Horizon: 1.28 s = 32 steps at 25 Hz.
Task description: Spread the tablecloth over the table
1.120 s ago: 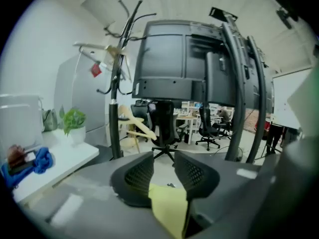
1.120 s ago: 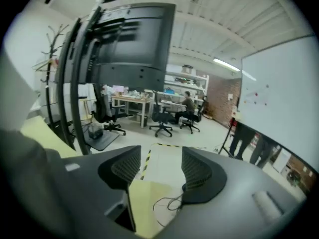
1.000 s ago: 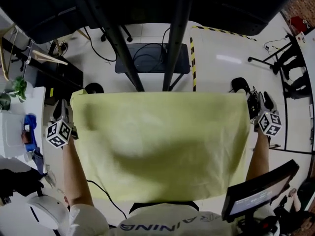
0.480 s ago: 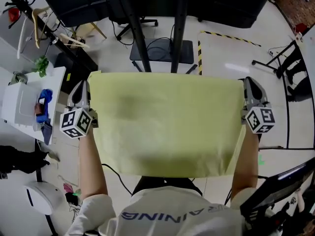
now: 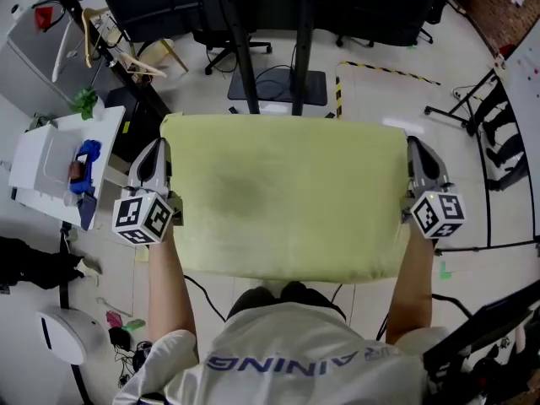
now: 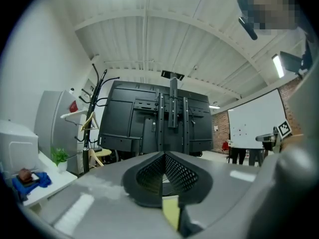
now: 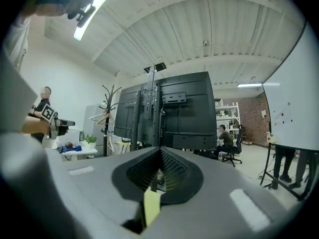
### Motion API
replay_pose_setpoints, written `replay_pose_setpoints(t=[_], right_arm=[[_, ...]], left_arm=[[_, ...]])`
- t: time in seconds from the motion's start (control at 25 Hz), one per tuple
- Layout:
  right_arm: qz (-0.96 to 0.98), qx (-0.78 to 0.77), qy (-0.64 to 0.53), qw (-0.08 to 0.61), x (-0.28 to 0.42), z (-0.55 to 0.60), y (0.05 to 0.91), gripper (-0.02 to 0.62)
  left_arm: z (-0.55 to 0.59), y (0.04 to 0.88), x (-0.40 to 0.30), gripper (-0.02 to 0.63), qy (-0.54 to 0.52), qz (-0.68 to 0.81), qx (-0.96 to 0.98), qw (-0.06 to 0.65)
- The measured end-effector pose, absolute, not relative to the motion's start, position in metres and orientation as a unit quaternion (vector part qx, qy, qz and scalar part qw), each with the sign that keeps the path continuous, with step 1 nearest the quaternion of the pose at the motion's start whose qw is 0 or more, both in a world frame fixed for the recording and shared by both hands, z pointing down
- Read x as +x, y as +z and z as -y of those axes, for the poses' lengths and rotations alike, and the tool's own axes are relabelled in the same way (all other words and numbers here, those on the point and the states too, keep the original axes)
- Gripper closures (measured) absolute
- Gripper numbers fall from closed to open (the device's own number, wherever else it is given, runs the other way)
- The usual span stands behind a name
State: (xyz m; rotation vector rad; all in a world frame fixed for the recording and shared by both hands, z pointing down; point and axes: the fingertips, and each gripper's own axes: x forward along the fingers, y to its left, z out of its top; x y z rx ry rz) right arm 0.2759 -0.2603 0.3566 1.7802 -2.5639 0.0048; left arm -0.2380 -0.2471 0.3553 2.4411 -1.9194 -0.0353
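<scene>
A pale yellow tablecloth [image 5: 287,197] is held up in the air, stretched flat between my two grippers, above the floor in front of the person. My left gripper [image 5: 162,148] is shut on the cloth's far left corner. My right gripper [image 5: 413,147] is shut on its far right corner. In the left gripper view the jaws meet with a strip of yellow tablecloth [image 6: 171,211] pinched between them. In the right gripper view a fold of the tablecloth [image 7: 151,206] is clamped the same way. The near edge of the cloth hangs in front of the person's chest.
A large black screen on a wheeled stand [image 5: 270,24] is straight ahead. A white table [image 5: 38,171] with a blue item [image 5: 84,154] and a plant [image 5: 84,101] stands at the left, beside a coat rack [image 5: 93,32]. Yellow-black tape [image 5: 339,91] and cables mark the floor. A whiteboard [image 5: 523,66] stands at the right.
Both grippers have risen and moved forward together with the cloth. The cloth hung down in a long sheet before and now lies nearly level between them.
</scene>
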Motion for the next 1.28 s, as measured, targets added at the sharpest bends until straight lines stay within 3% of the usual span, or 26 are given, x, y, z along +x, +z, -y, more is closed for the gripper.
replay_pose_setpoints(t=[0.64, 1.28], right_arm=[[0.821, 0.570, -0.012, 0.016, 0.203, 0.187, 0.336, 0.588], [0.827, 0.562, -0.018, 0.007, 0.188, 0.196, 0.334, 0.588]], left_arm=[[0.200, 0.363, -0.211, 0.600, -0.008, 0.559, 0.829, 0.025], [0.199, 0.357, -0.202, 0.600, -0.004, 0.562, 0.827, 0.023]])
